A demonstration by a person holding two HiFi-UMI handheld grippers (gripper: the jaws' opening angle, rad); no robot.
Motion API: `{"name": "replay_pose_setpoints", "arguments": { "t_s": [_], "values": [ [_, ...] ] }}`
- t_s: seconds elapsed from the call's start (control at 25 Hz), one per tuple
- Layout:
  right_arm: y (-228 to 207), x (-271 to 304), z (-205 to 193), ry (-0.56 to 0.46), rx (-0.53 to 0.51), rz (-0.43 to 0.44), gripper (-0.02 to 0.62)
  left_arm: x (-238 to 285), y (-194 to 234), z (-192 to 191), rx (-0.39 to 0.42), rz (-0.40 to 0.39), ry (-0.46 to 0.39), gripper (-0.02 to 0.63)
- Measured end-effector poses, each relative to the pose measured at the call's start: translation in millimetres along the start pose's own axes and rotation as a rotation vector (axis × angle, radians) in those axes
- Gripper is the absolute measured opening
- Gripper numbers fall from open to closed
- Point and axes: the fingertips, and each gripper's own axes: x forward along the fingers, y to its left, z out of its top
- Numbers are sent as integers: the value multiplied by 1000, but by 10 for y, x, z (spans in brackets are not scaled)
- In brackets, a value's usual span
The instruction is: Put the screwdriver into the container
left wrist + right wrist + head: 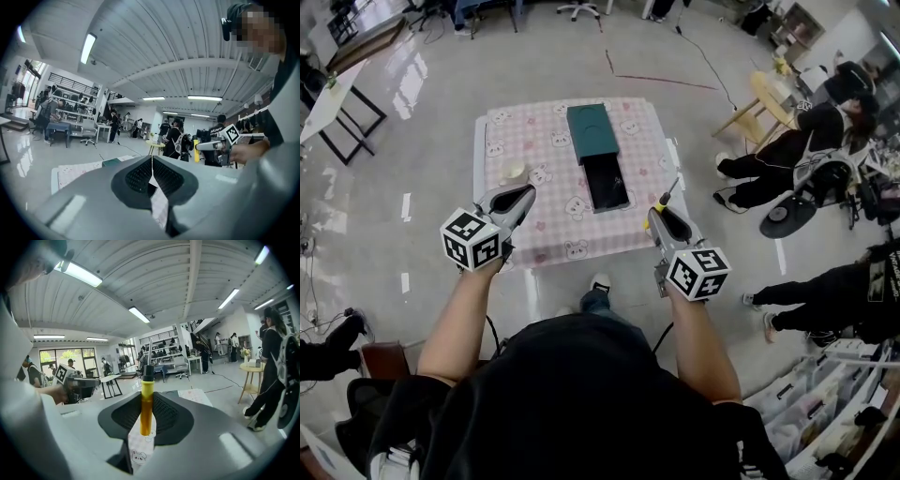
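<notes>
A yellow-handled screwdriver [146, 408] stands upright between the jaws of my right gripper [146, 401], which is shut on its handle. Its black collar and thin shaft point upward. In the head view the right gripper [658, 216] hovers by the table's near right corner, with the screwdriver [664, 199] sticking out beyond it. The container lies mid-table as a dark green lid [591, 131] and an open black tray [606, 182] just in front of it. My left gripper [525, 197] is shut and empty over the near left part of the table; in its own view the left gripper [151, 161] shows its jaws pressed together.
The table [553, 234] has a pink checked cloth with bear prints. A small cream object [514, 172] lies on its left side. A wooden stool [761, 101] and seated people [797, 150] are to the right. Chairs and desks stand further off.
</notes>
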Motion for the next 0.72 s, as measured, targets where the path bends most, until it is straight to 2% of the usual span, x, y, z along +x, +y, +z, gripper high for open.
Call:
{"name": "replay_pose_setpoints", "arguments": {
  "t_s": [0.72],
  "values": [
    [-665, 577, 76, 49, 20, 58, 106, 594, 276, 24, -30, 64, 20, 0]
  ]
}}
